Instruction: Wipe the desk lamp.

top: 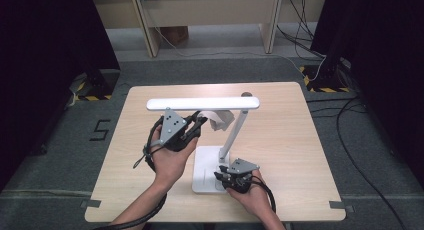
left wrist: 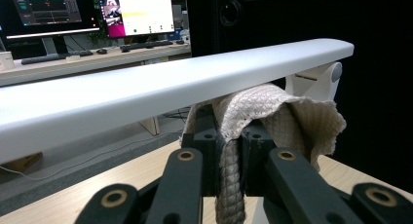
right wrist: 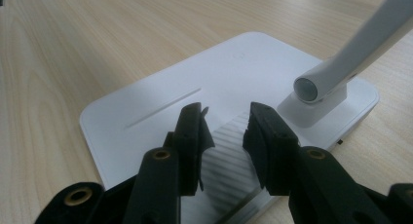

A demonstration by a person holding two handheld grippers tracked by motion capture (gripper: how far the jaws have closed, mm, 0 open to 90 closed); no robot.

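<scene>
Right claw (right wrist: pixel 224 136): mine, jaws spread with nothing pinched, tips resting over the near part of the lamp base (right wrist: pixel 146 107); I judge it presses down to keep the lamp from sliding.
Right hand (top: pixel 250 192): comes in low by the bench's near edge, right of centre, palm down, claw pointing left onto the base.
Lamp base: flat white slab on the bench (top: pixel 280 120), close to its near edge, a little right of the middle.
Lamp stem (top: pixel 234 135): rises from the far right corner of the base, leaning away toward the far edge.
Left claw (left wrist: pixel 229 151): jaws pressed together on a fold of the cloth (left wrist: pixel 272 112), the rest bunched above the tips and hanging beside them.
Left hand (top: pixel 172 155): raised off the bench left of the base, wrist cocked up, claw aimed right and away.
Cloth: held just under the lamp head (left wrist: pixel 170 83), at or near its underside; whether it touches I cannot tell. It looks set for wiping.
Lamp head: long white bar, level, running parallel to the far edge above mid-bench.
</scene>
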